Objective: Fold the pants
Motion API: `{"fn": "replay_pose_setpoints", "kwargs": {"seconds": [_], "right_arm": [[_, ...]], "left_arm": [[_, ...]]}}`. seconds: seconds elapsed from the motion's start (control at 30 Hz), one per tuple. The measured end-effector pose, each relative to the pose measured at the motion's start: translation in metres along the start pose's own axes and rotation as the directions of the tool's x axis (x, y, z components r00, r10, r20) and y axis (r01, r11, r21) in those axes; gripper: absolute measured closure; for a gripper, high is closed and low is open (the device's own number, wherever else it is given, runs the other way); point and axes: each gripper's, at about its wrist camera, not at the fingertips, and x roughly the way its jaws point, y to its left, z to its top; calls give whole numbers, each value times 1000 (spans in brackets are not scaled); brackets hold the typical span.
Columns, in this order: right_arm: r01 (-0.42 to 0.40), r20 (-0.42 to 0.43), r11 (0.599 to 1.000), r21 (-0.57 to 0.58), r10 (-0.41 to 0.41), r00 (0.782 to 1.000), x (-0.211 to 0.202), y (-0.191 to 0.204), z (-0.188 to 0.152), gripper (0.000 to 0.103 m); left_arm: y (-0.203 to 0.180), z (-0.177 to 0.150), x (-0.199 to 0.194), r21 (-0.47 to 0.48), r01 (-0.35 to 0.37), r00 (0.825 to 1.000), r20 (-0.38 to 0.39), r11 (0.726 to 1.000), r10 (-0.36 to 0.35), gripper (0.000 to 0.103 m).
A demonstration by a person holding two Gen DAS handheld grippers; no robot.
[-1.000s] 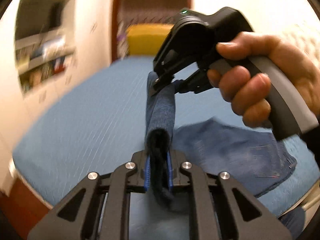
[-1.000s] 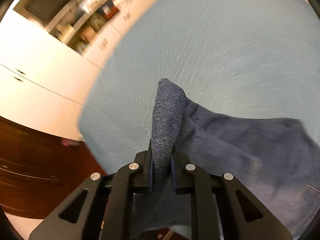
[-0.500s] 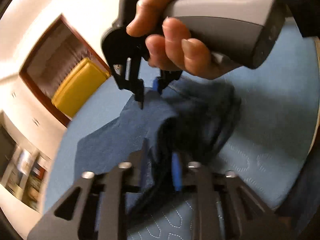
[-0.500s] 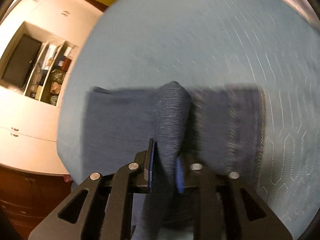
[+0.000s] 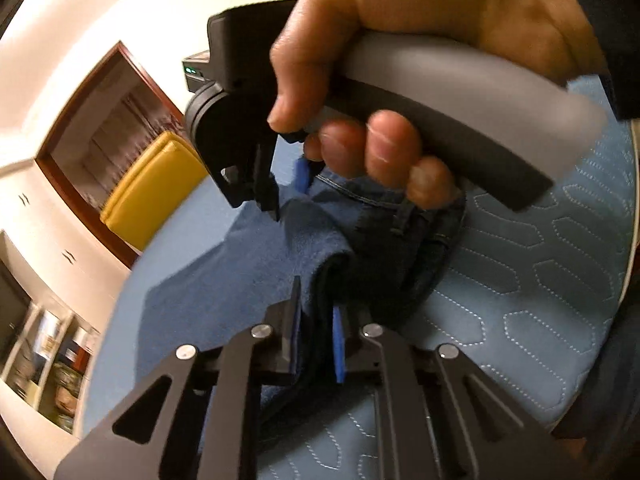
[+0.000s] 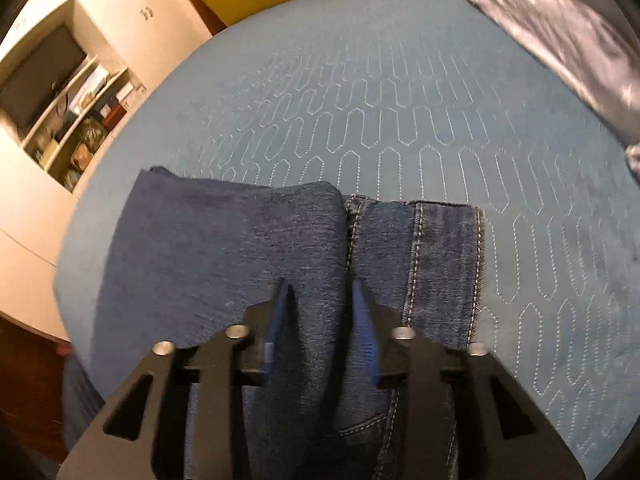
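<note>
Shelves (image 5: 48, 364) and a yellow chair (image 5: 152, 192) stand at the far left of the left wrist view, beyond the blue quilted bed (image 5: 532, 280). The pants (image 5: 248, 272) lie folded on that bed, near its close edge. The left gripper (image 5: 316, 332) has a dark fold of the pants between its blue pads; its jaws are closing, and the left pad appears to stand slightly off the cloth, though blur makes contact hard to judge. Above it, the person's right hand (image 5: 420, 80) grips the grey handle of the right gripper (image 5: 288, 188), whose tips stand apart just over the waistband.

In the right wrist view, shelves (image 6: 76, 116) sit at left. The pants (image 6: 224, 248) lie flat, leg panel left, stitched waistband right. The right gripper (image 6: 320, 312) hangs over them with jaws spread and closing, no cloth pinched between the pads. Grey fabric (image 6: 568, 40) lies at the bed's far right corner.
</note>
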Motion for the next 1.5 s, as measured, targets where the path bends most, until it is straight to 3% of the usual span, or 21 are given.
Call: {"fn": "replay_pose_setpoints", "kwargs": {"seconds": [0.23, 0.43, 0.6, 0.73, 0.83, 0.87, 0.97, 1.03, 1.1, 1.13, 1.17, 1.27, 1.3, 1.33, 1.37, 1.43, 1.47, 1.5], "right_arm": [[55, 73, 997, -63, -50, 996, -11, 14, -1, 93], [134, 160, 987, -86, -119, 980, -44, 6, 4, 94], [221, 154, 973, -64, -209, 966, -40, -19, -1, 102], [253, 112, 967, -34, -248, 962, -28, -44, -11, 101], [241, 129, 969, 51, -245, 961, -39, -60, -19, 101], [231, 141, 969, 84, -241, 960, -45, -64, -20, 100], [196, 161, 961, 196, -229, 960, -70, -83, -37, 93], [115, 165, 959, 258, -161, 973, -84, -88, -55, 92], [2, 173, 951, 310, -59, 983, -91, -84, -73, 91], [-27, 169, 945, 327, -31, 985, -89, -81, -79, 87], [-48, 159, 942, 332, -6, 987, -86, -74, -85, 83], [-48, 148, 949, 311, 2, 989, -70, -55, -94, 63], [-46, 149, 948, 314, -1, 989, -65, -49, -97, 57], [-44, 148, 947, 318, -3, 989, -63, -46, -98, 57], [-31, 145, 947, 319, -16, 989, -60, -43, -99, 57], [23, 138, 952, 306, -68, 988, -56, -35, -99, 57], [39, 133, 953, 300, -82, 988, -55, -32, -98, 57], [58, 120, 955, 290, -97, 988, -52, -28, -98, 61]], "left_arm": [[22, 13, -1, -39, -9, 1000, 22, 999, 10, 92], [22, 36, 0, -41, 22, 998, 67, 999, -19, 92], [12, 36, 25, -45, 84, 996, 11, 996, -83, 92], [14, 30, 32, -81, 164, 986, 17, 983, -163, 69], [25, 31, 8, -83, 209, 976, 78, 974, -203, 37], [31, 30, 0, -86, 221, 972, 94, 971, -213, 36], [70, 29, -19, -186, 297, 953, 122, 937, -278, 36], [110, 34, -12, -285, 343, 939, 142, 895, -314, 36], [155, 49, 24, -415, 410, 909, 118, 812, -399, 36], [180, 58, 57, -503, 434, 886, 86, 748, -456, 38], [193, 66, 82, -546, 438, 873, 66, 714, -484, 39], [202, 100, 143, -616, 433, 825, -24, 658, -564, 48], [206, 107, 159, -624, 428, 812, -52, 653, -582, 48], [202, 114, 177, -621, 411, 800, -104, 667, -590, 49], [199, 120, 190, -614, 362, 806, -171, 701, -567, 57], [191, 138, 197, -602, 341, 806, -207, 722, -554, 57], [184, 143, 206, -581, 311, 797, -272, 752, -539, 57], [177, 144, 214, -579, 288, 773, -329, 763, -542, 57]]}}
